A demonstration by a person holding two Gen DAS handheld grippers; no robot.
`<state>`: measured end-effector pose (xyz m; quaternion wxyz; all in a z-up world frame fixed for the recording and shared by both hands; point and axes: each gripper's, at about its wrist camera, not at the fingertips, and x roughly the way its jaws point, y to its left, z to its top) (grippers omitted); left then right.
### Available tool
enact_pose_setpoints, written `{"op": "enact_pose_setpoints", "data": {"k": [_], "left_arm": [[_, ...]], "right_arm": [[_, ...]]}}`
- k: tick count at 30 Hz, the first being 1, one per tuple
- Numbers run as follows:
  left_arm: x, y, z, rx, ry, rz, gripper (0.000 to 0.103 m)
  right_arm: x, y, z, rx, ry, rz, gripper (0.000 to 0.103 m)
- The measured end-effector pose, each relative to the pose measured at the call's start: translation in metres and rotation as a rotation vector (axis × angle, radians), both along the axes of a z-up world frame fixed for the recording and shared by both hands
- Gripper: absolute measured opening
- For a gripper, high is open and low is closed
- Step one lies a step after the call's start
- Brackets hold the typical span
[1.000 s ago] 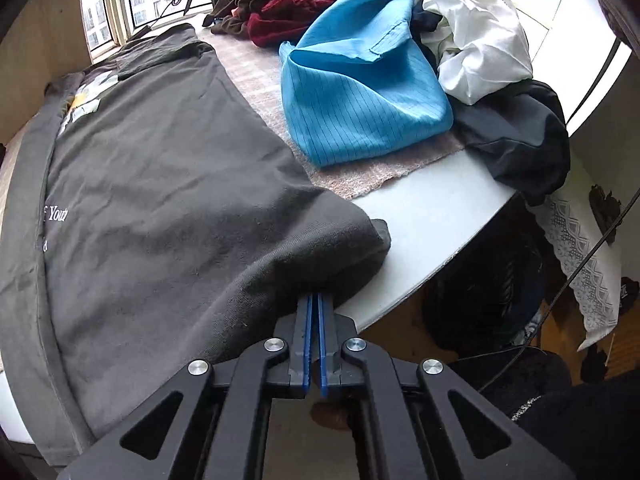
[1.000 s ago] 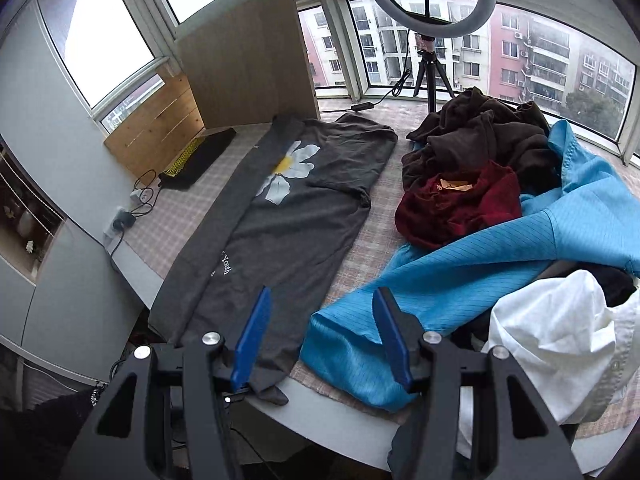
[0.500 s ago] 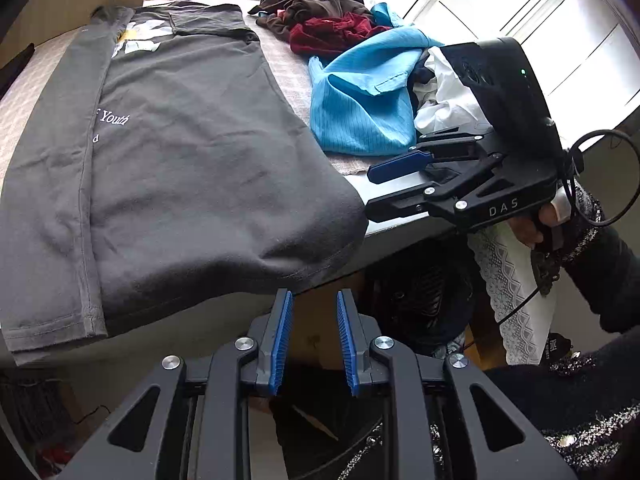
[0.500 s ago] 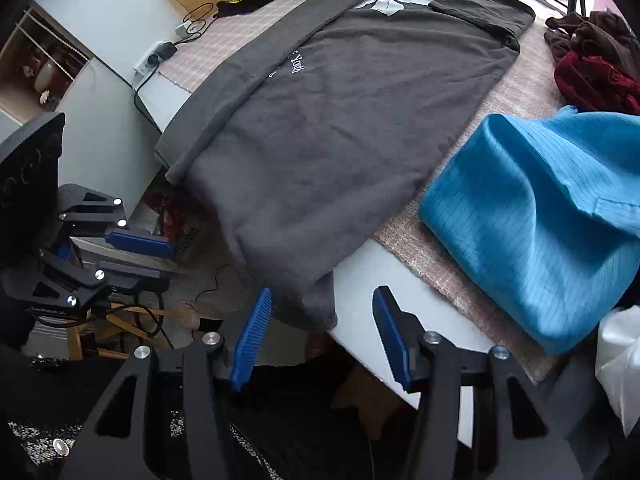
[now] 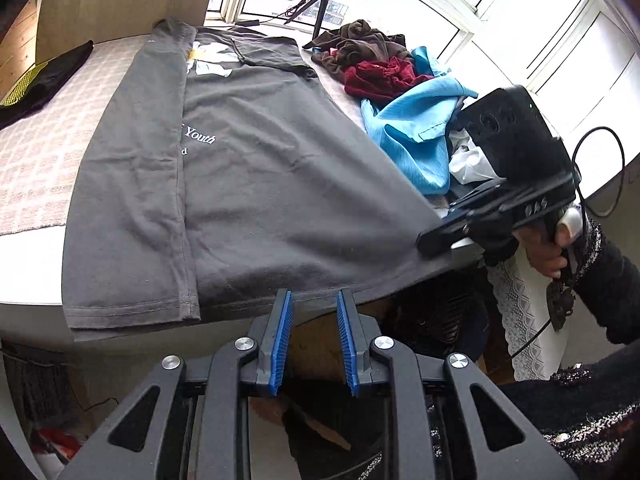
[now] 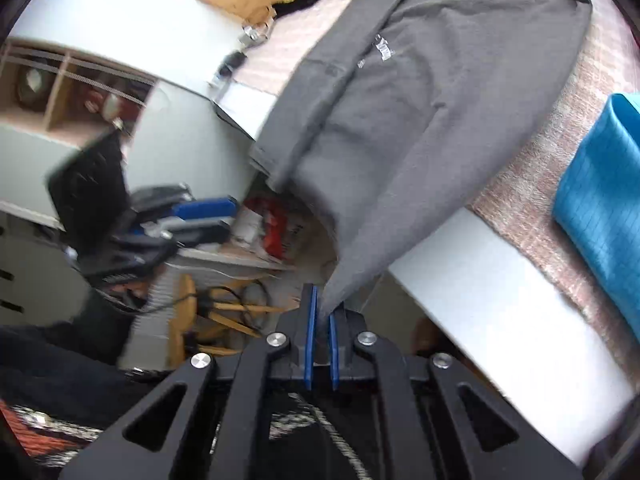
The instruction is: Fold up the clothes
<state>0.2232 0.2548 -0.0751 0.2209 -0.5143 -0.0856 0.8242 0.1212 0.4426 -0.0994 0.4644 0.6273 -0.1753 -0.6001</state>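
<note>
A dark grey T-shirt (image 5: 256,184) with a white flower print and "Youth" lettering lies flat on the table, its hem at the front edge. My left gripper (image 5: 313,300) is open just below the hem, with nothing between its blue pads. My right gripper (image 6: 322,314) is shut on the shirt's lower right corner (image 6: 340,288), which is pulled off the table edge. In the left wrist view the right gripper (image 5: 440,236) pinches that same corner, held by a person's hand (image 5: 548,248). The right wrist view is motion-blurred; the left gripper (image 6: 200,212) shows there at the left.
A pile of brown (image 5: 360,40), red (image 5: 384,78), blue (image 5: 416,136) and white (image 5: 472,160) clothes lies right of the shirt. A black item (image 5: 44,80) lies at the far left on the checked table cover (image 5: 36,160). A ring-light tripod (image 5: 320,8) stands at the window.
My right gripper has shut on the shirt's lower right corner and pulled it taut. My left gripper, shut on the hem a second ago, has let go, opened wider and shifted left along the hem.
</note>
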Motion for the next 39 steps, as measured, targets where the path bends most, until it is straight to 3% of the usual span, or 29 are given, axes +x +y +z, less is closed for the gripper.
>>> {"op": "enact_pose_setpoints", "data": {"k": [1, 2, 3, 6, 7, 11, 13, 15, 19, 24, 30, 33, 39], "left_arm": [[0.001, 0.000, 0.001, 0.001, 0.002, -0.003, 0.021], [0.001, 0.002, 0.000, -0.005, 0.003, -0.009, 0.021], [0.001, 0.006, -0.003, -0.014, 0.002, -0.019, 0.021], [0.003, 0.021, -0.010, -0.043, 0.000, -0.060, 0.021], [0.003, 0.029, -0.012, -0.054, 0.003, -0.081, 0.021], [0.001, 0.076, -0.022, -0.101, 0.045, -0.186, 0.026], [-0.001, 0.096, -0.029, -0.121, 0.056, -0.251, 0.026], [-0.001, 0.093, -0.034, -0.102, 0.037, -0.249, 0.026], [0.004, 0.046, -0.039, -0.077, -0.011, -0.125, 0.026], [0.007, -0.034, -0.034, -0.118, -0.021, 0.089, 0.026], [-0.017, -0.139, -0.035, -0.146, -0.030, 0.379, 0.026], [-0.038, -0.159, -0.052, -0.175, -0.063, 0.404, 0.027], [-0.058, -0.150, -0.072, -0.294, -0.090, 0.358, 0.030]], "right_arm": [[-0.008, 0.015, -0.001, -0.078, -0.093, -0.047, 0.008], [-0.011, 0.025, -0.006, -0.067, -0.138, -0.075, 0.008], [-0.012, 0.032, -0.014, 0.007, -0.148, -0.090, 0.011], [-0.010, 0.043, -0.037, 0.295, -0.147, -0.098, 0.032], [-0.009, 0.045, -0.038, 0.329, -0.135, -0.096, 0.032], [-0.009, 0.061, -0.014, 0.296, -0.055, -0.173, 0.033], [-0.014, 0.066, -0.001, 0.258, -0.019, -0.209, 0.043], [-0.015, 0.057, 0.007, 0.252, 0.050, -0.205, 0.048], [0.002, 0.020, -0.005, 0.384, 0.216, -0.081, 0.048], [0.022, -0.007, -0.041, 0.512, 0.309, 0.048, 0.048], [0.040, -0.028, -0.039, 0.508, 0.435, 0.095, 0.048], [0.048, -0.040, -0.042, 0.557, 0.491, 0.129, 0.048], [0.053, -0.049, -0.041, 0.580, 0.552, 0.148, 0.048]]}}
